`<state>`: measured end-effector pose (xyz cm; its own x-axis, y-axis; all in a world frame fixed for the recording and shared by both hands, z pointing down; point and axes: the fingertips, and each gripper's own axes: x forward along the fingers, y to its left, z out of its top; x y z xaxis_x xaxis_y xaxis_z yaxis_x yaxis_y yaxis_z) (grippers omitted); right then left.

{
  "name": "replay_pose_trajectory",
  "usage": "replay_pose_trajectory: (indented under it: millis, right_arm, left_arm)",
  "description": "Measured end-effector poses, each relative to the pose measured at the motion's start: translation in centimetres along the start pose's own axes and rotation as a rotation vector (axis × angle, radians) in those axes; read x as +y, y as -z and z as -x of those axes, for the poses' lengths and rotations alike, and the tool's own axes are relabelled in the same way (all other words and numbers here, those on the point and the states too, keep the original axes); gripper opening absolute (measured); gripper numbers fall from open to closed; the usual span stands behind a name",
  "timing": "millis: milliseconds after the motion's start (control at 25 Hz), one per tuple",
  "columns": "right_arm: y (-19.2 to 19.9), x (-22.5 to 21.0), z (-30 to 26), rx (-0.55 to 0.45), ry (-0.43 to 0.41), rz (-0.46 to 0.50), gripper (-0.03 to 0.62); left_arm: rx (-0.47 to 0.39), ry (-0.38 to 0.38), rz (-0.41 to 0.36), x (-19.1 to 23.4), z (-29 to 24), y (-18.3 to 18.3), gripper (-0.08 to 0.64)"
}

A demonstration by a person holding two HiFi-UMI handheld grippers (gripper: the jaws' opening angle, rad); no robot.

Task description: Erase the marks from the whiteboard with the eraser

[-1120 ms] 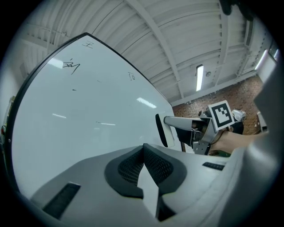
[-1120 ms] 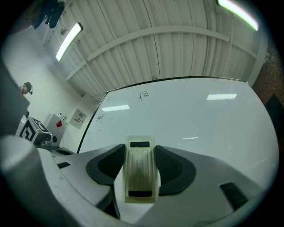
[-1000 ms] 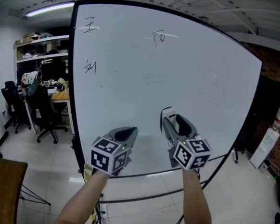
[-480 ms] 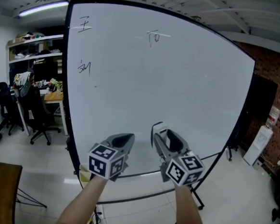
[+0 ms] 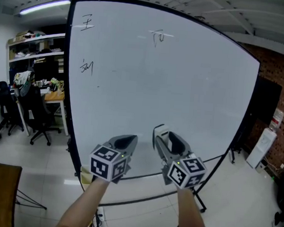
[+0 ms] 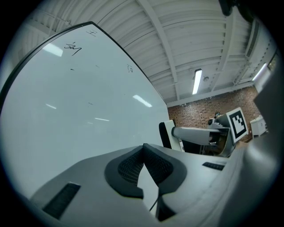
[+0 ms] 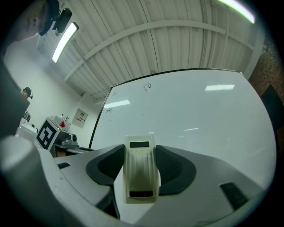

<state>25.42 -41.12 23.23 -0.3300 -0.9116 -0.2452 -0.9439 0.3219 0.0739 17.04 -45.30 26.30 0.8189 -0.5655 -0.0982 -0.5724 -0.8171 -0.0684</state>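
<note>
Currently my right gripper (image 7: pixel 141 153) clamps eraser (image 7: pixel 141 175) lengthwise for firm wiping grip, held low before whiteboard (image 5: pixel 183 89); marks (image 5: pixel 159 37) sit high, unwiped. My left gripper (image 6: pixel 144 155), jaws pressed together, empty, parks alongside, clear of stroke path.

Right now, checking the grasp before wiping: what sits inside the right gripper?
A cream eraser is clamped between the right gripper's jaws, one ribbed face toward the camera. Its opposite face is covered, as are the spots where the jaws press on it.
</note>
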Motion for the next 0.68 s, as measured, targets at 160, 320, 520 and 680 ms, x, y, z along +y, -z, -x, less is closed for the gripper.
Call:
replay_pose_trajectory:
  millis: [160, 320, 520, 680]
  right_arm:
    - [0.15, -0.02, -0.13, 0.002, 0.001, 0.002, 0.227]
    - [0.10, -0.05, -0.28, -0.001, 0.002, 0.004, 0.227]
    - [0.01, 0.17, -0.41, -0.008, -0.006, 0.005, 0.227]
    - [-0.24, 0.28, -0.29, -0.005, 0.004, 0.007, 0.227]
  left_arm:
    - [0.000, 0.000, 0.003, 0.09, 0.06, 0.09, 0.000]
    - [-0.002, -0.001, 0.001, 0.19, 0.07, 0.01, 0.000]
    - [-0.007, -0.002, 0.001, 0.22, 0.20, -0.12, 0.000]
    - [-0.009, -0.004, 0.000, 0.17, 0.35, -0.25, 0.000]
